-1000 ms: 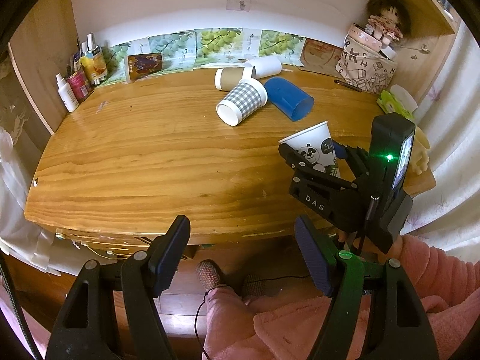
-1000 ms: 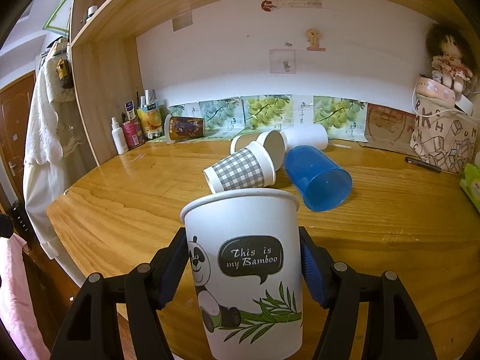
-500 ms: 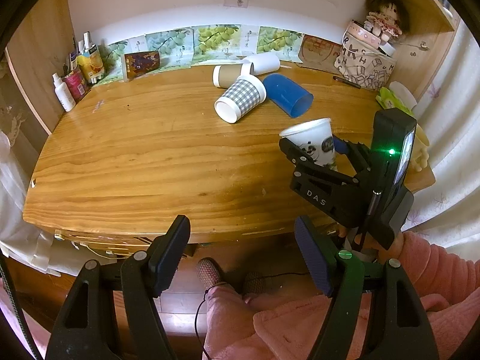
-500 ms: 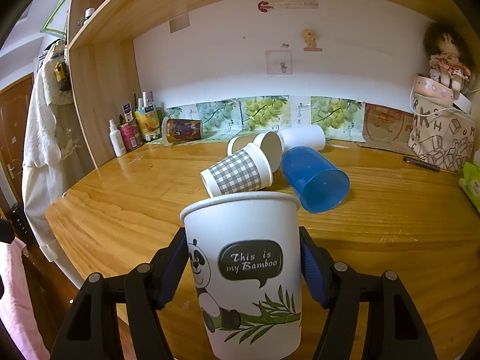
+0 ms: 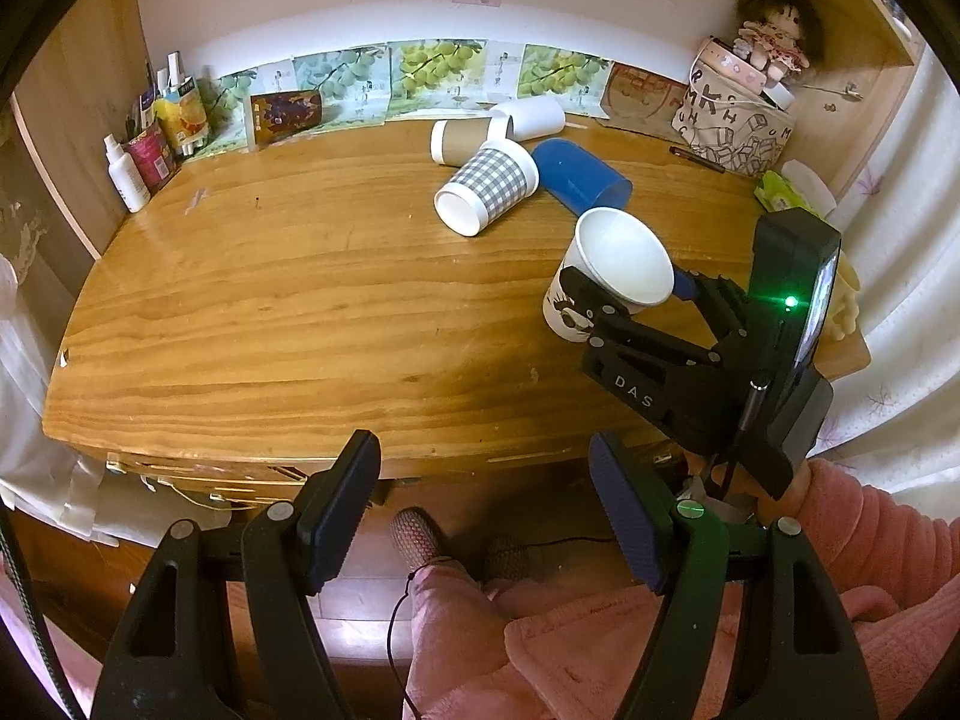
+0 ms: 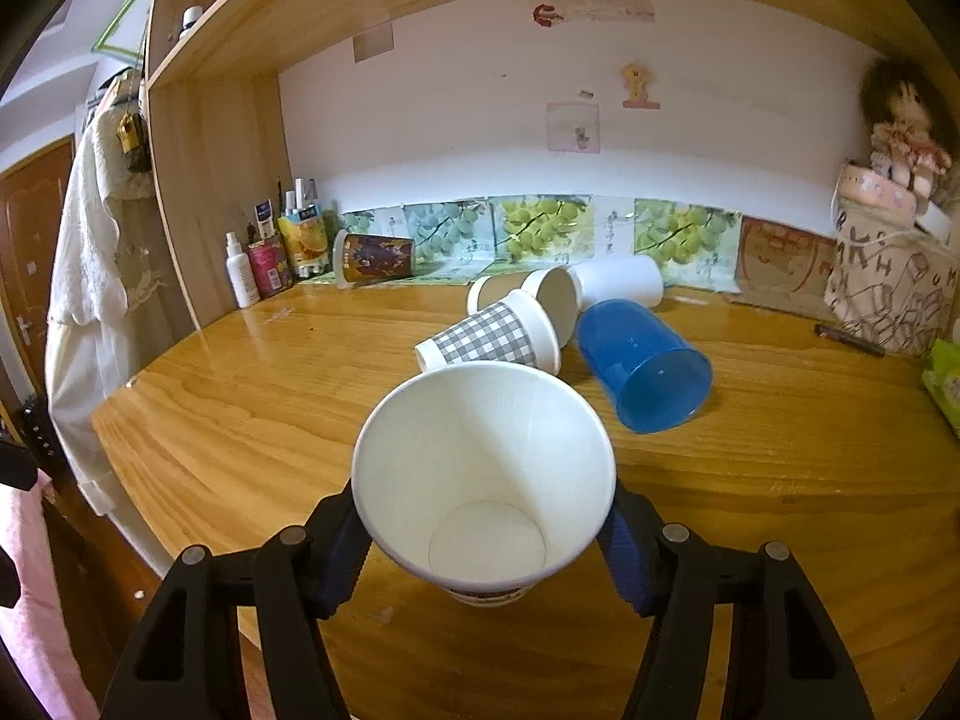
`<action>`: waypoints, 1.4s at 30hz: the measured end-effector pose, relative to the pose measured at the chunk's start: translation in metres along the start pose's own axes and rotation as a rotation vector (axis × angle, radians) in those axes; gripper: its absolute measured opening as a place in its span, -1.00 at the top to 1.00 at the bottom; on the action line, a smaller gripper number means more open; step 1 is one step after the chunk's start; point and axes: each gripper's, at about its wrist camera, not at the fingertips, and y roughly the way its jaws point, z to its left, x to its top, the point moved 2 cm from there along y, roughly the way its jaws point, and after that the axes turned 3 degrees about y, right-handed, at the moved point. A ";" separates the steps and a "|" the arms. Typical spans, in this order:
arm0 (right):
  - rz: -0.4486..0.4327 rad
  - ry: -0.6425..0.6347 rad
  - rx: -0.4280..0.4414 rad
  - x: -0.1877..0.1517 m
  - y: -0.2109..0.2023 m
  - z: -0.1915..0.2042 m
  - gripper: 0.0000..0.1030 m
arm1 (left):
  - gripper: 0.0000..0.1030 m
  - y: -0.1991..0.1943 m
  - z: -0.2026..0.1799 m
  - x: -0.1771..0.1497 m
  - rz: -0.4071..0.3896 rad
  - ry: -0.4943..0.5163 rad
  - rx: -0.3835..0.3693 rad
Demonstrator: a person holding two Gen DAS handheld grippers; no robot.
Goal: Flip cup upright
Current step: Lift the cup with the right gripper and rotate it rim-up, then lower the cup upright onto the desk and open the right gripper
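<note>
The right gripper (image 6: 486,546) pinches the white paper cup with a panda print (image 5: 606,279) near the right front edge of the wooden desk (image 5: 300,312), mouth up but tilted. Level it, lower the base flat, then release. The left gripper (image 5: 480,516) hangs spread, holding nothing.
</note>
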 end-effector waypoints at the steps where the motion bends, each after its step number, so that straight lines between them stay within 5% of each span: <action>1: 0.013 -0.001 0.006 -0.001 0.001 0.000 -0.28 | -0.47 0.000 0.000 0.000 0.001 0.000 -0.001; 17: 0.075 -0.016 -0.003 -0.010 0.005 0.004 -0.34 | -0.47 0.001 0.008 -0.017 0.046 -0.039 -0.015; 21: 0.084 -0.032 -0.021 -0.014 0.003 0.008 -0.58 | -0.47 0.002 0.009 -0.028 0.068 -0.070 -0.019; 27: 0.182 -0.035 -0.083 -0.031 0.006 0.007 -0.65 | -0.47 0.014 0.014 -0.041 0.129 -0.132 -0.056; 37: 0.373 0.201 -0.262 -0.053 -0.026 -0.019 -0.78 | -0.47 0.035 0.039 -0.057 0.234 -0.266 -0.089; 42: 0.398 0.342 -0.327 -0.048 -0.063 -0.021 -0.78 | -0.47 0.021 0.049 -0.056 0.181 -0.263 -0.085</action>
